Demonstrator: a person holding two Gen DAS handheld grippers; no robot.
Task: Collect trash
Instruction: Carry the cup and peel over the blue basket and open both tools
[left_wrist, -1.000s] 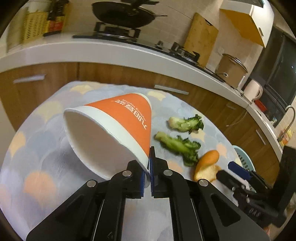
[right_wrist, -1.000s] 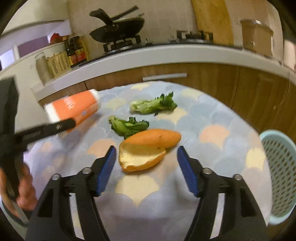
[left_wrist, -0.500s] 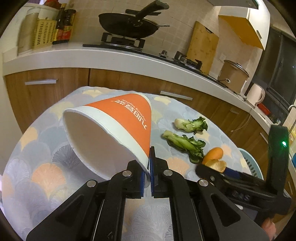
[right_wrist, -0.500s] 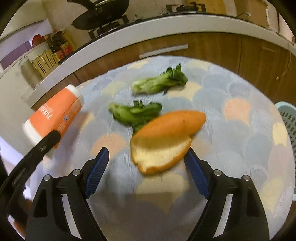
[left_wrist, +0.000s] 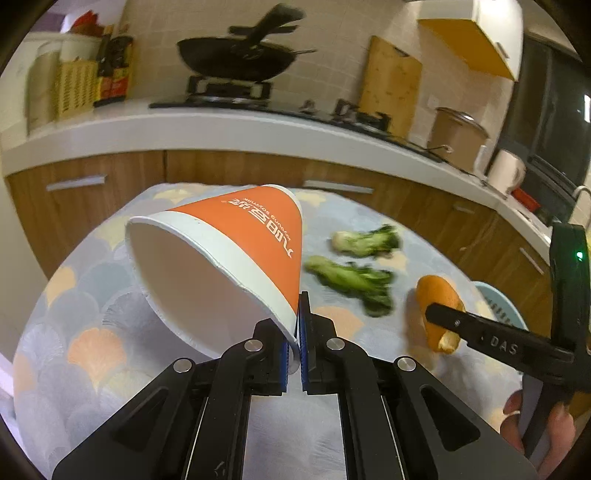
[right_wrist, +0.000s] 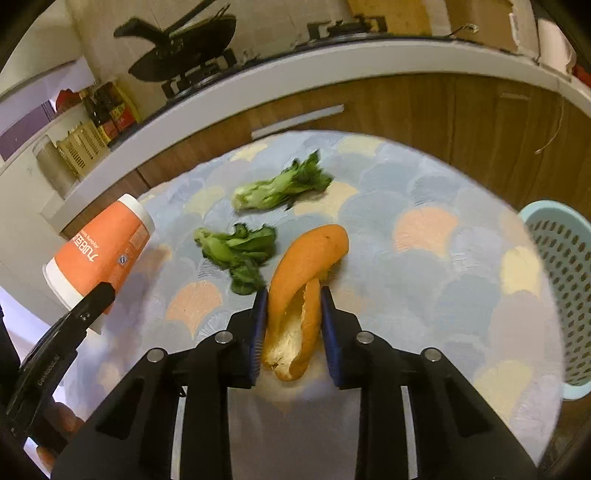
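My left gripper (left_wrist: 299, 332) is shut on the rim of an orange and white paper cup (left_wrist: 229, 251), held tilted above the table with its mouth toward the camera. In the right wrist view the same cup (right_wrist: 99, 254) hangs at the left. My right gripper (right_wrist: 293, 325) has its jaws closing on an orange peel (right_wrist: 299, 273). The peel is folded upright between the blue pads, which press on both its sides. Two pieces of leafy greens (right_wrist: 273, 190) (right_wrist: 236, 251) lie on the cloth just beyond the peel.
The round table (right_wrist: 424, 258) wears a scallop-patterned cloth. A light blue perforated basket (right_wrist: 554, 266) stands past its right edge. Behind runs a kitchen counter with wooden cabinets, a wok on the stove (left_wrist: 236, 62) and bottles. A hand (left_wrist: 546, 435) holds the right gripper.
The right gripper's jaws have come in from wide apart onto the orange peel and folded it. The left gripper keeps the cup and has shifted slightly.
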